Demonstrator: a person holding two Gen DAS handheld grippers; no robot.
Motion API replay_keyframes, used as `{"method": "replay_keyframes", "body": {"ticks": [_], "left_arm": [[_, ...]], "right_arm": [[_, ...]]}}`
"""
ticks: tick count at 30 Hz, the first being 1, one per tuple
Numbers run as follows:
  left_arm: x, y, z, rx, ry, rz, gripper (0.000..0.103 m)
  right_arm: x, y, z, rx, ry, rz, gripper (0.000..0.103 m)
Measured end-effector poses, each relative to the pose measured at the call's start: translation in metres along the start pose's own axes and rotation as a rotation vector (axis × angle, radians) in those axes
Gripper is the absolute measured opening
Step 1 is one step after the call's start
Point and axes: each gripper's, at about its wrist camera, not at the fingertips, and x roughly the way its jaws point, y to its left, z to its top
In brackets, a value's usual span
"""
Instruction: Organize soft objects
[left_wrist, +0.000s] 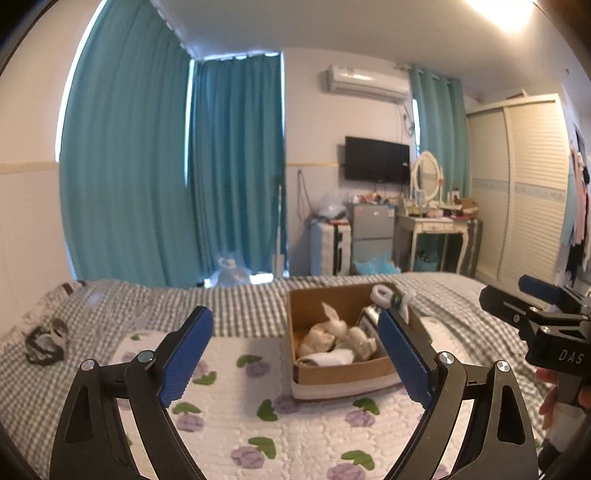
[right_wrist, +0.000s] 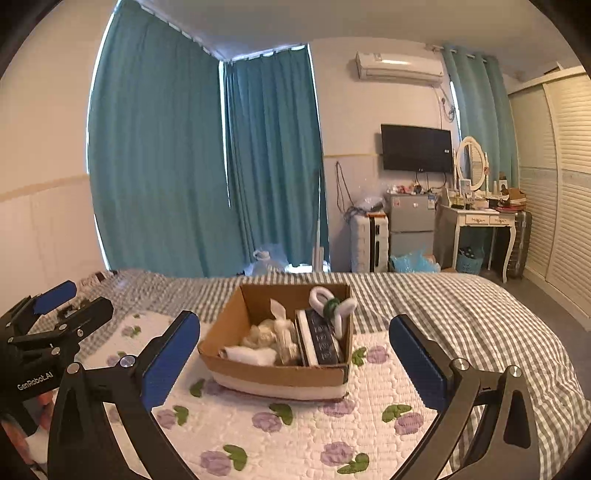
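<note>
Spreading under the cardboard box (right_wrist: 280, 369), the flowered quilt (right_wrist: 295, 435) gives a flat sorting base, the box already gathers the soft items (right_wrist: 266, 339), and short of it the left gripper (left_wrist: 295, 354) and right gripper (right_wrist: 295, 362) hover wide open, empty.

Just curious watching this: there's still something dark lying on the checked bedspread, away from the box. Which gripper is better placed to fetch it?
Probably left. The dark soft item lies on the left gripper side; the right gripper faces the cardboard box.

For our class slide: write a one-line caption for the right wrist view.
Open right hand-held gripper faces a cardboard box of soft items on the bed.
</note>
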Motion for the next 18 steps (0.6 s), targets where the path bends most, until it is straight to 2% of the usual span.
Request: {"method": "replay_keyframes", "body": {"ticks": [7, 18], "left_arm": [[0.012, 0.010, -0.009, -0.019, 0.029, -0.007, 0.092], [0.003, 0.008, -0.007, -0.004, 0.028, -0.010, 0.092]], "right_arm": [[0.009, -0.003, -0.003, 0.004, 0.010, -0.003, 0.103], [0.007, 0.008, -0.006, 0.003, 0.030, 0.000, 0.103]]}}
